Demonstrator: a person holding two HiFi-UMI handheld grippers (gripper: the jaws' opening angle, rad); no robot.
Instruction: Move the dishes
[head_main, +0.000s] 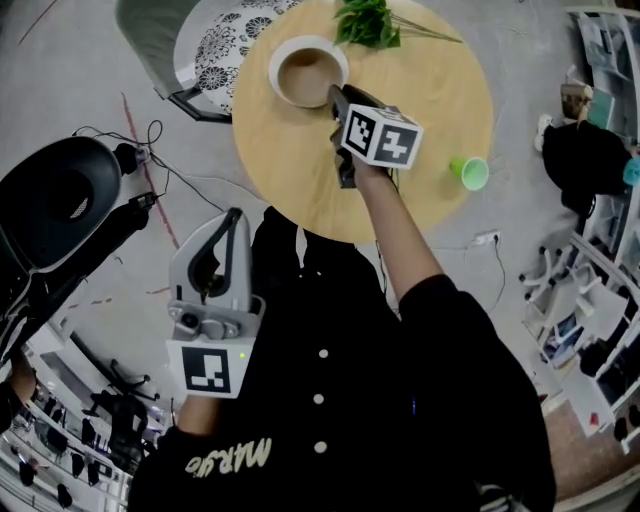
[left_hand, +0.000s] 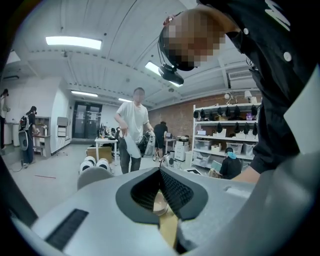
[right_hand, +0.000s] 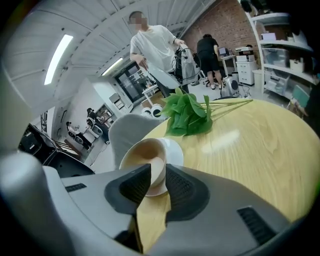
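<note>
**A:** Start on the left. Where is the left gripper?

**B:** It's off the round pale wooden table, short of its near edge, held up in front of the person's black shirt. Seen along its own jaws, that gripper has its two ribbed pads meeting at the tips, with nothing caught between them.

**A:** And the dish?

**B:** The white round bowl with a tan inside is at the table's far left edge, just inside the rim. Past that edge stands a grey chair with a black-and-white patterned seat.

**A:** Is anything holding the bowl?

**B:** Yes, the right gripper. It comes in from the near side and its jaws are clamped on the bowl's near wall, one pad inside and one outside. The right gripper view shows the bowl looking tipped. I can't tell whether its foot is off the wood.

**A:** What's further right?

**B:** A green leafy sprig lies at the far edge, close beside the bowl, with its thin stems running right. A small green plastic cup sits at the right edge, well apart from the bowl.
</note>
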